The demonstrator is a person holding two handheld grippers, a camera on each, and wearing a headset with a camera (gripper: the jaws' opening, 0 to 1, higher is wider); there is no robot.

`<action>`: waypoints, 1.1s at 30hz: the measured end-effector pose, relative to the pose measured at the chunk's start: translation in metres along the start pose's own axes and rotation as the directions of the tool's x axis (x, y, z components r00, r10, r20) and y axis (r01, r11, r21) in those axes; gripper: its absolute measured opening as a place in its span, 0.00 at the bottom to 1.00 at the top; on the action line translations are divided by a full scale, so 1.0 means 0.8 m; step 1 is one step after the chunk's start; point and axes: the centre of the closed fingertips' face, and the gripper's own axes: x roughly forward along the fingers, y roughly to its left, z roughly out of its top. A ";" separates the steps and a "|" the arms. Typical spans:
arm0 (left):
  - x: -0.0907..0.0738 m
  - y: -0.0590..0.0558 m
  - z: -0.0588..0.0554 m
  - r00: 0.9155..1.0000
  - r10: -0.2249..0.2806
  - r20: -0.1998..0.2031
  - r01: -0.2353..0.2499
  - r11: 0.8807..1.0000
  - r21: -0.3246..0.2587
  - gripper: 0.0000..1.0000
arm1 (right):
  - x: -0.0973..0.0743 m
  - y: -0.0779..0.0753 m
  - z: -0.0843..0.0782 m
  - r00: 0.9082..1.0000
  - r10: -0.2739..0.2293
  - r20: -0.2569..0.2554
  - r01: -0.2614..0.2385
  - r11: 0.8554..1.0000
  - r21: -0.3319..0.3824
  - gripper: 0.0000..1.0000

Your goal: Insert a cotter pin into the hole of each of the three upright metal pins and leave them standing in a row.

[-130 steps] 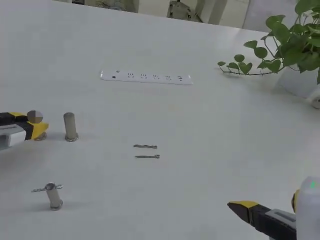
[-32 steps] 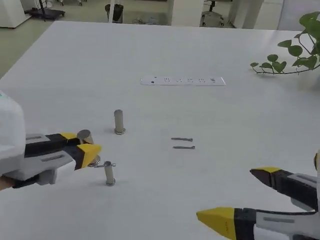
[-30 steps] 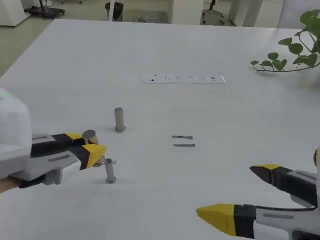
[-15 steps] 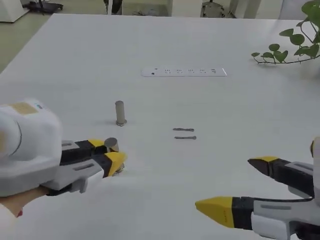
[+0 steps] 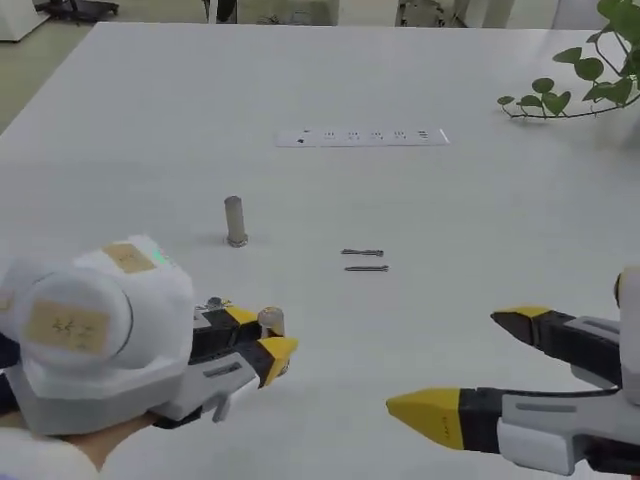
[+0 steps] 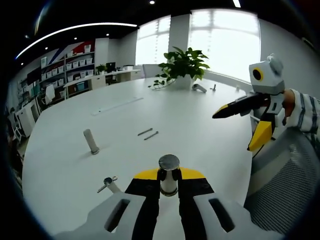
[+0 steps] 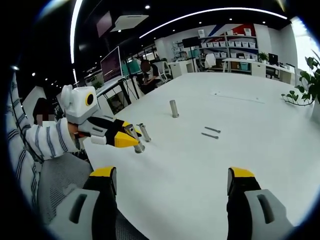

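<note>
Metal pin sat upright, clamped between the fingers of the left gripper. Just beside those fingers, to their left, stood the pinned pin, a cotter through its top. Farther ahead of them stood the bare pin, with two loose cotter pins lying to its right. The right gripper hung well apart from all these, its fingers spread wide.

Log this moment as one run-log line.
left gripper: shut on pin | right gripper: open | cotter pins: two loose | far pin: upright
</note>
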 end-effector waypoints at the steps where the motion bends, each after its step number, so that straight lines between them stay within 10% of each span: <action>1: 0.001 -0.001 0.000 1.000 -0.001 -0.001 0.001 1.000 0.002 0.09 | 0.000 0.000 0.000 1.000 0.000 0.001 0.000 1.000 0.000 0.90; 33: 0.034 -0.016 -0.031 0.998 -0.006 -0.068 0.008 0.999 0.030 0.09 | -0.002 -0.002 -0.005 1.000 -0.012 -0.001 0.012 1.000 0.008 0.90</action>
